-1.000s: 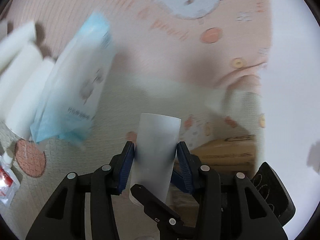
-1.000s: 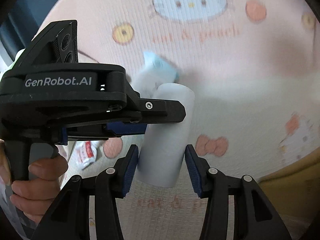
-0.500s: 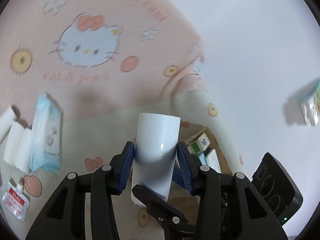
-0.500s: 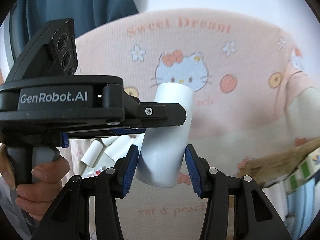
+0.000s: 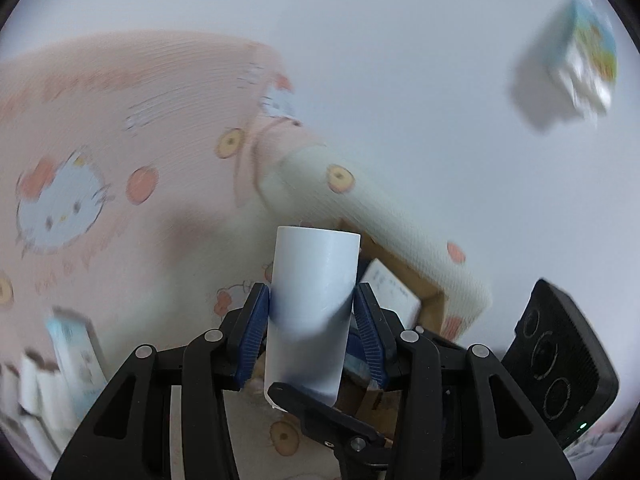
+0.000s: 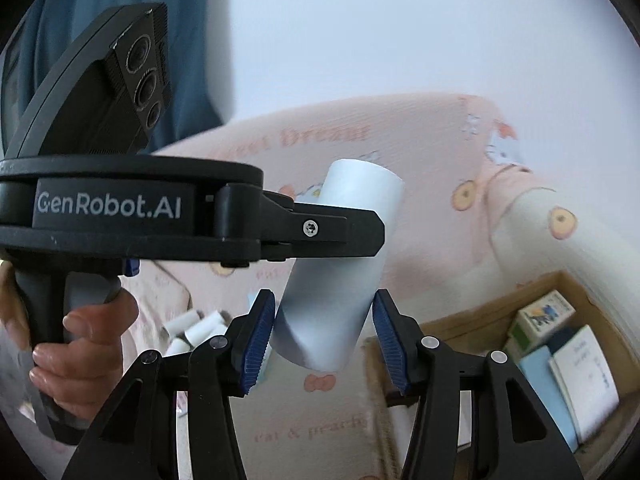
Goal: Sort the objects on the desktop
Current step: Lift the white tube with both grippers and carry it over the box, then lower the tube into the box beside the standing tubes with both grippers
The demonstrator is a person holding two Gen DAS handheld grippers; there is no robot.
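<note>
A white cylinder roll (image 5: 312, 304) is held in the air above the pink Hello Kitty cloth (image 5: 120, 160). My left gripper (image 5: 312, 332) is shut on it, blue pads against both sides. In the right wrist view the same roll (image 6: 340, 272) stands tilted between the fingers of my right gripper (image 6: 326, 340), with small gaps beside the pads; the left gripper's black body (image 6: 160, 216) clamps it from the left. A cardboard box (image 6: 500, 320) holding small boxes and booklets lies at the lower right.
Several white rolls (image 6: 192, 326) and a light blue tissue packet (image 5: 76, 356) lie on the cloth to the left. The box edge (image 5: 400, 264) shows behind the roll. A white wall with a small mounted box (image 5: 568, 64) is behind. A folded cloth ridge (image 5: 380, 216) borders the box.
Both grippers have lifted and swung right with the roll. The view rose from the cloth to the wall, and the cardboard box has come into view at the right.
</note>
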